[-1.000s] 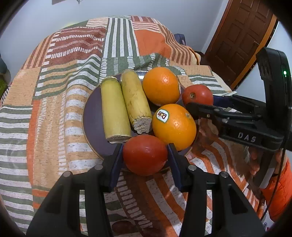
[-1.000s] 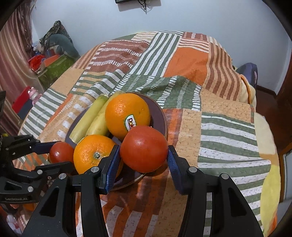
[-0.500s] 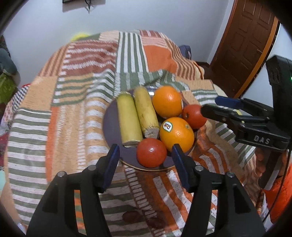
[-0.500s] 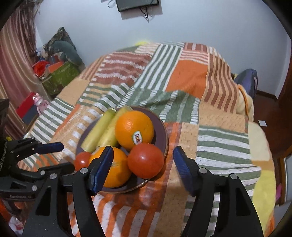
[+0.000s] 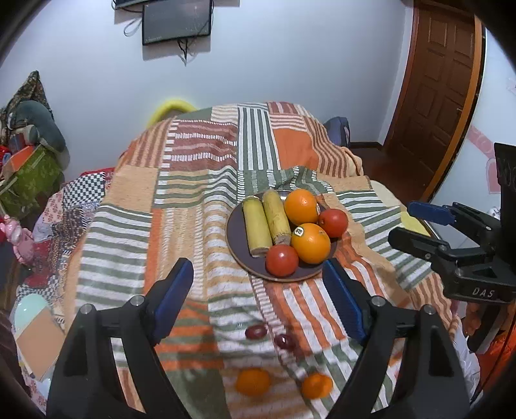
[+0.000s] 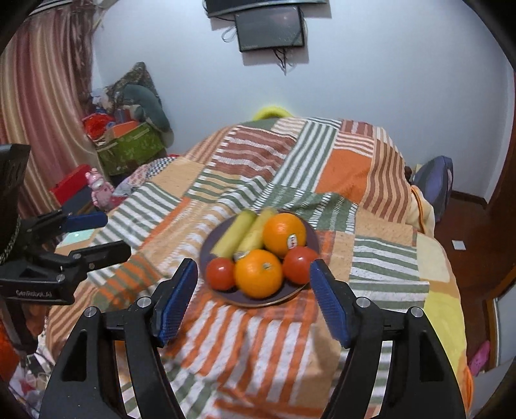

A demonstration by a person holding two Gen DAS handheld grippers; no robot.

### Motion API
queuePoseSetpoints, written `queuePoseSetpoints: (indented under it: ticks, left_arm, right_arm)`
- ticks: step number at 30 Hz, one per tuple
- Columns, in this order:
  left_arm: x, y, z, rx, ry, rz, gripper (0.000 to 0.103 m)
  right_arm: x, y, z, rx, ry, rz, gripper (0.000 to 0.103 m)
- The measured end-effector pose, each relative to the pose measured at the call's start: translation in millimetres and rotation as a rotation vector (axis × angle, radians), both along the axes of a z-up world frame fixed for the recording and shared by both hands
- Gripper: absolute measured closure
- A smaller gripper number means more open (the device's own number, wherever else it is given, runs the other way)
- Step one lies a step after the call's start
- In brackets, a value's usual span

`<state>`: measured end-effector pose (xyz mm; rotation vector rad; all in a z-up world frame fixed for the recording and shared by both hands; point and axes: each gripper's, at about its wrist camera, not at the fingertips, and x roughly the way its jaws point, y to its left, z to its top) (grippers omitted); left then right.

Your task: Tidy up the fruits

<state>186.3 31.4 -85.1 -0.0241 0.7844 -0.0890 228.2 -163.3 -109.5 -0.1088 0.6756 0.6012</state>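
A dark plate (image 5: 235, 238) (image 6: 301, 227) on the striped bedspread holds two bananas (image 5: 256, 227) (image 6: 232, 235), two oranges (image 5: 311, 243) (image 6: 258, 274) and two tomatoes (image 5: 281, 260) (image 6: 300, 265). My left gripper (image 5: 258, 296) is open and empty, pulled back short of the plate. My right gripper (image 6: 251, 301) is open and empty, also back from the plate. In the left wrist view the right gripper (image 5: 416, 225) shows at the right edge. In the right wrist view the left gripper (image 6: 96, 233) shows at the left edge.
Two small dark red fruits (image 5: 256, 332) and two small oranges (image 5: 253, 382) lie on the bedspread (image 5: 200, 199) near me. A green box (image 6: 132, 146) and clutter stand at the left, a wooden door (image 5: 441, 87) at the right, a screen (image 6: 269, 27) on the wall.
Both grippers let go of their tomatoes, which now rest on the plate, opened wide and drew back and up from the plate.
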Motion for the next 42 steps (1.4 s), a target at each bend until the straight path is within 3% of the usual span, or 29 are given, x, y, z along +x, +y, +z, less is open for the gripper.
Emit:
queuePoseSetpoints:
  ticks: [14,23,29,32,37,42]
  left_arm:
    - [-90.8,13.6,20.1,0.027,-0.069,0.032,0.013]
    - [-119.3,20.7,-6.8,0.054,-0.017,0.023,0.013]
    - [-116.1,36.5,-31.6,-0.034,0.055,0.051,0.013]
    - [-113.5,38.7,-43.2,-0.029,0.073,0.047,0.019]
    - [-108.3,36.5,-64.0,-0.050,0.128,-0.005,0.038]
    - [-97.7,35.9,-84.1,-0.076,0.180,-0.027,0.044]
  right_arm:
    - [-73.9,22.4,1.1,-0.009,-0.031,0.058,0.034]
    - [-92.3,35.1,-24.4,-0.035,0.025,0.081,0.034]
    - [-96.0,47.9,-49.3,-0.080,0.084,0.108,0.034]
    - [-94.8,55.0,-63.5,-0.099,0.119,0.129,0.036]
    - [-90.8,69.3,-86.9,-0.131,0.183,0.172,0.054]
    - [-84.8,83.2,-107.2,-0.183,0.220,0.188,0.056]
